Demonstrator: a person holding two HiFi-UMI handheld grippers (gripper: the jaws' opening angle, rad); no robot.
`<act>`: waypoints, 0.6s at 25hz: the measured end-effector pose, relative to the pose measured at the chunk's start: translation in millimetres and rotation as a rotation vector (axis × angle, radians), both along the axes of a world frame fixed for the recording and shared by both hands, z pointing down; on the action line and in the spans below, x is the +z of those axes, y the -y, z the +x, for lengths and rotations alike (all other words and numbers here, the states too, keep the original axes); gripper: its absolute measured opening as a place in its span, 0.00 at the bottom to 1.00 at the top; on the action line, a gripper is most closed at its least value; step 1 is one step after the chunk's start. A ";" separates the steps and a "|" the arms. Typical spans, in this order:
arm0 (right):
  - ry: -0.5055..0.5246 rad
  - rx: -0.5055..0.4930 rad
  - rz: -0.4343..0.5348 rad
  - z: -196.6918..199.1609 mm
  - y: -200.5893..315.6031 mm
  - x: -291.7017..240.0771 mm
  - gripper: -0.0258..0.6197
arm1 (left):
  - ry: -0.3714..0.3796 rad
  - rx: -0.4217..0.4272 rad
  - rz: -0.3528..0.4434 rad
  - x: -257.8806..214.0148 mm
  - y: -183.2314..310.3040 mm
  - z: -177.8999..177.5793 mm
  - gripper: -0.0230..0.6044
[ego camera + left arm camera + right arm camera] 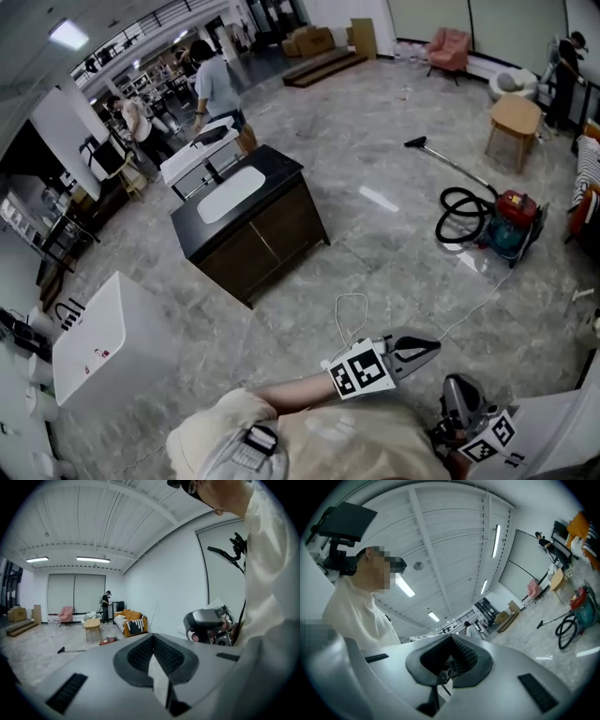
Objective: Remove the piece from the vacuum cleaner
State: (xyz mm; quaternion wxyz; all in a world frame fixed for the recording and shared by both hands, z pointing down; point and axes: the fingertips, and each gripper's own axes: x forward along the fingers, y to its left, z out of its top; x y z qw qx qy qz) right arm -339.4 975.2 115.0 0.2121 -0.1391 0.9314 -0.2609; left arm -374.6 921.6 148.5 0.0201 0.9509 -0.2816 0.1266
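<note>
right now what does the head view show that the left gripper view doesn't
Only the head view: the dark sink cabinet and the white box on the floor. Only the left gripper view: the black mount above the person's head. Both: the red vacuum cleaner, its wand lying on the floor, the round wooden table and the pink armchair.

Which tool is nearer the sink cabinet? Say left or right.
Left. The left tool is held out over the floor, right of the sink cabinet; the right tool sits farther right, by the person's body.
</note>
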 end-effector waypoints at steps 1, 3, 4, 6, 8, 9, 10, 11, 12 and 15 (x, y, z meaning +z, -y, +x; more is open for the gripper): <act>-0.019 -0.001 0.009 -1.3 -0.5 1.8 0.04 | -0.004 0.020 0.008 -2.2 0.4 3.9 0.04; -0.052 0.004 0.018 0.0 -2.3 4.0 0.04 | -0.022 0.056 0.009 -5.4 0.2 12.3 0.04; -0.067 0.019 0.017 2.3 -3.5 4.3 0.04 | -0.035 0.068 -0.001 -5.9 0.0 15.2 0.04; -0.085 0.062 0.014 0.8 2.1 4.2 0.04 | -0.061 0.077 -0.029 -5.2 6.2 8.5 0.04; -0.082 0.087 0.027 -16.9 26.2 2.2 0.04 | -0.079 0.067 -0.041 -5.1 28.8 -18.0 0.04; -0.083 0.098 0.037 -27.2 40.0 0.1 0.04 | -0.087 0.066 -0.045 -3.2 42.0 -30.4 0.04; -0.093 0.115 0.046 -34.9 51.6 -1.6 0.04 | -0.096 0.074 -0.051 0.3 53.7 -38.1 0.04; -0.113 0.137 0.050 -39.9 60.9 -1.5 0.04 | -0.107 0.090 -0.058 3.6 64.2 -42.0 0.04; -0.140 0.159 0.051 -44.1 69.3 0.2 0.04 | -0.120 0.107 -0.062 4.2 74.6 -44.5 0.04; -0.241 0.190 0.081 -62.0 94.3 -2.0 0.04 | -0.170 0.153 -0.061 -8.4 108.6 -51.8 0.04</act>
